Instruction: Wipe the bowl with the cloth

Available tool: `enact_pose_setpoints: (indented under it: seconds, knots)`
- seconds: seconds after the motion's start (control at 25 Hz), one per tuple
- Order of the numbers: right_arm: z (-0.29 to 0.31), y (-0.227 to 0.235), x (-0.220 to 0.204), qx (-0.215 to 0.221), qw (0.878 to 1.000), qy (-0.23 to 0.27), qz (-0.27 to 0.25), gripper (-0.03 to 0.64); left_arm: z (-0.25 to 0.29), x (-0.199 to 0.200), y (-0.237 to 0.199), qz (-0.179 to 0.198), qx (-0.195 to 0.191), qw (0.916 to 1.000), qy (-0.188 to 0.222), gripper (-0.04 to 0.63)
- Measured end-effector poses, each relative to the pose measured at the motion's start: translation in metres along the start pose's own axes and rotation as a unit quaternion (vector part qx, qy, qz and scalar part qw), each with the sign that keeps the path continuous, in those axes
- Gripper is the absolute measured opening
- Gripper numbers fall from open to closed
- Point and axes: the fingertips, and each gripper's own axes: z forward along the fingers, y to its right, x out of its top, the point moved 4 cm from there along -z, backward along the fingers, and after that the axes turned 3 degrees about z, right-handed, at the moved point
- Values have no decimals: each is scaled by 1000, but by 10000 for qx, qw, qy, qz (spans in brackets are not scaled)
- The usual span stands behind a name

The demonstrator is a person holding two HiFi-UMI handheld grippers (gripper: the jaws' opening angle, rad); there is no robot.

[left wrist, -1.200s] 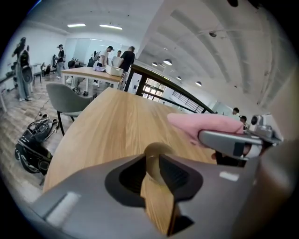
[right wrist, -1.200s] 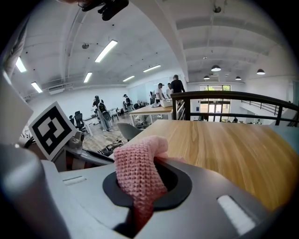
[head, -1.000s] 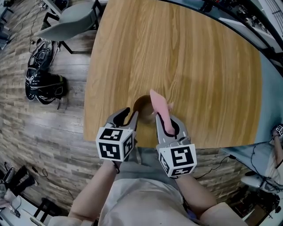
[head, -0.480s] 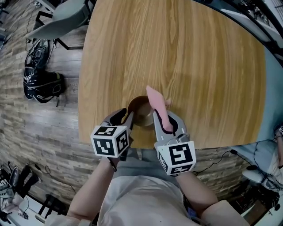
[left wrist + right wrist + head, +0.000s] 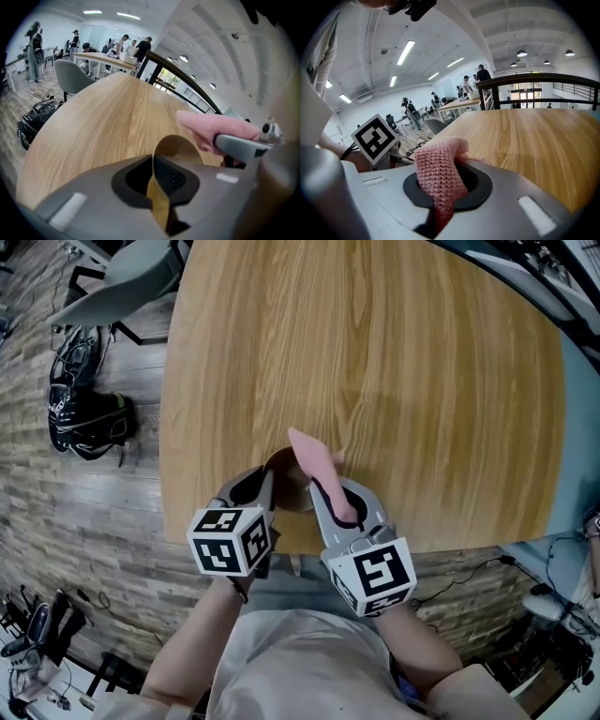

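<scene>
A small brown bowl [image 5: 284, 476] sits near the table's front edge, half hidden by both grippers. My left gripper [image 5: 265, 486] has the bowl's rim [image 5: 176, 145] between its jaws; they are closing, and the thin wall runs pinched between the pads. My right gripper [image 5: 328, 498] is shut on a pink knitted cloth [image 5: 314, 457]. The cloth [image 5: 438, 173] sticks up out of the jaws and leans over the bowl's right side. In the left gripper view the cloth [image 5: 215, 129] reaches in from the right, just above the bowl's rim.
The round wooden table [image 5: 375, 352] stretches far ahead and to the right. Its front edge lies just under the grippers. On the floor to the left lie a grey chair [image 5: 122, 292] and a black bag [image 5: 84, 409]. People stand at distant tables.
Both grippers shifted a little left. The left jaws came together on the bowl's rim. The cloth swung left, over the bowl.
</scene>
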Motion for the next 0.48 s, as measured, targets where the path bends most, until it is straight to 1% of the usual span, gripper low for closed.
enact_pose_setpoints:
  seconds: [0.08, 0.12, 0.28, 0.48]
  knots:
    - [-3, -6, 2, 51, 10000, -25, -78, 28, -5, 3, 2, 67, 6, 10000, 55, 15]
    - [-4, -8, 3, 56, 9999, -56, -141, 28, -8, 5, 3, 163, 37, 9998, 61, 15]
    - [-13, -12, 13, 49, 9992, -215, -336, 28, -23, 19, 12, 770, 270, 9966, 74, 15]
    - [-20, -26, 20, 291, 9963, -556, -583, 28, -46, 31, 29, 1233, 325, 9916, 214, 15]
